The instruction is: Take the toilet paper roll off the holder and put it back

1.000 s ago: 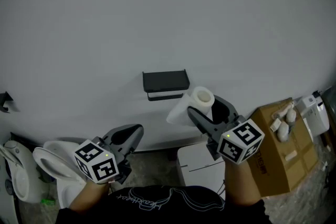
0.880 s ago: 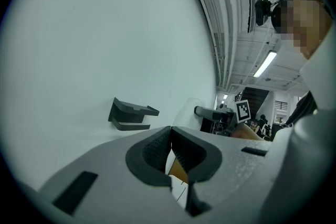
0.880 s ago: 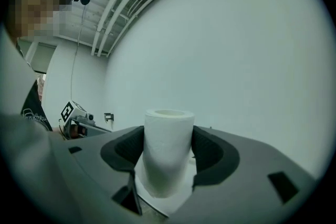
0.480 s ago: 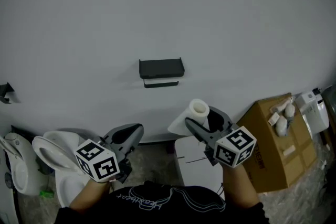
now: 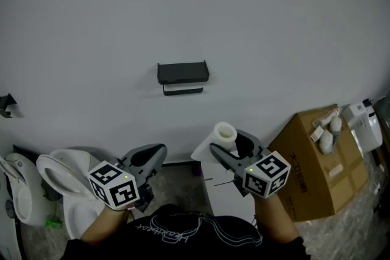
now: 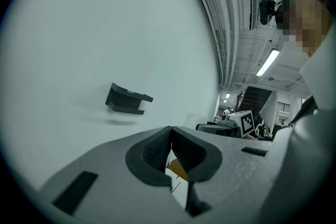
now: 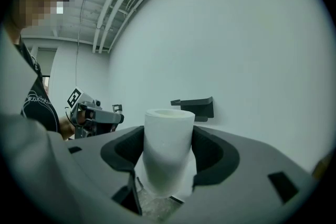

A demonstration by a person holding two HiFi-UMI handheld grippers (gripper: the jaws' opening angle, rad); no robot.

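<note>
A black wall holder (image 5: 183, 73) hangs on the white wall with nothing on its bar; it also shows in the left gripper view (image 6: 125, 99) and the right gripper view (image 7: 198, 108). My right gripper (image 5: 228, 146) is shut on the white toilet paper roll (image 5: 218, 138), well below and right of the holder. In the right gripper view the roll (image 7: 167, 149) stands upright between the dark pads. My left gripper (image 5: 153, 153) hangs low at the left, jaws shut with nothing between them (image 6: 171, 150).
A white toilet (image 5: 55, 176) stands at the lower left. A white bin (image 5: 226, 195) sits below the right gripper. A brown cardboard box (image 5: 314, 164) with white items on top stands at the right. A small black fitting (image 5: 6, 103) is on the wall's left edge.
The right gripper with the roll has come down and away from the holder, toward me. The left gripper has stayed in place.
</note>
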